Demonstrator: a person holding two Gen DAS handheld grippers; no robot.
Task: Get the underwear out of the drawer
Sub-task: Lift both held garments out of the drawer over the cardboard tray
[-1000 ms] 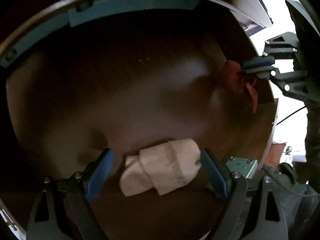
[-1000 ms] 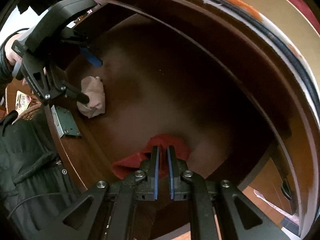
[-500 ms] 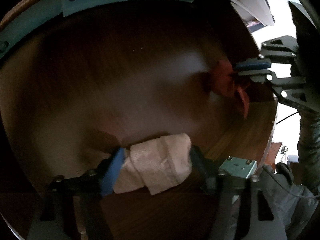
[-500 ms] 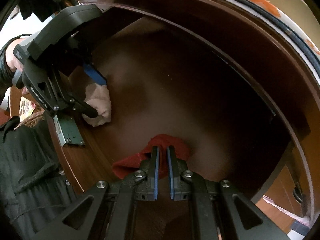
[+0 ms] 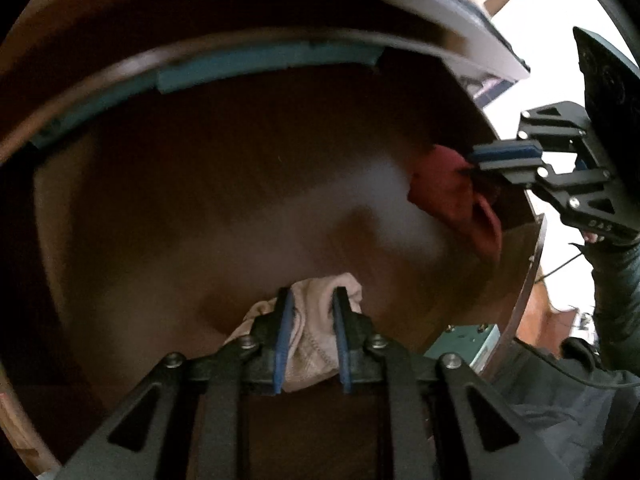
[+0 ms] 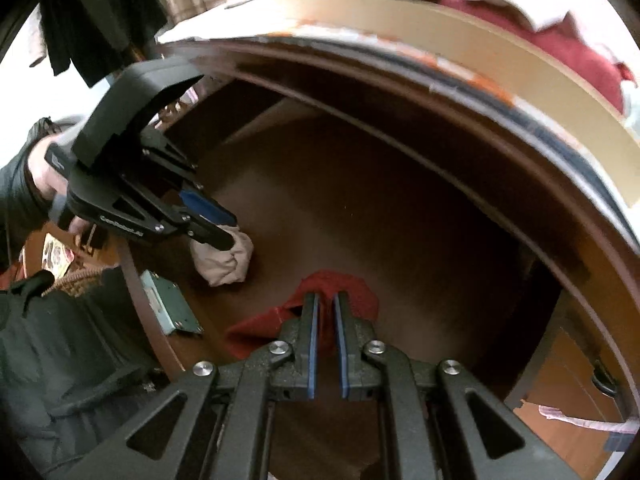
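The open wooden drawer (image 5: 240,220) has a dark brown floor. My left gripper (image 5: 312,294) points down into it, its jaws closing tight on a bunched beige underwear (image 5: 310,320), which the pads pinch and hold a little off the floor. From the right wrist view the same beige underwear (image 6: 226,264) hangs from the left gripper (image 6: 231,232). My right gripper (image 6: 325,298) is shut on a red underwear (image 6: 360,296), whose loose end droops to the left. The left wrist view shows that red underwear (image 5: 444,192) dangling from the right gripper (image 5: 476,161) near the drawer's right side.
The drawer's front panel (image 6: 136,292) carries a pale metal lock plate (image 6: 168,306). Above the drawer runs the cabinet's light edge (image 6: 520,52), with a dark red garment (image 6: 568,52) on top. A person's dark sleeve (image 5: 612,280) and coat (image 6: 60,340) are beside the drawer.
The left jaws went from wide open around the beige underwear to shut on it, and lifted it slightly. The right gripper rose with the red underwear, and more of the cabinet top shows.
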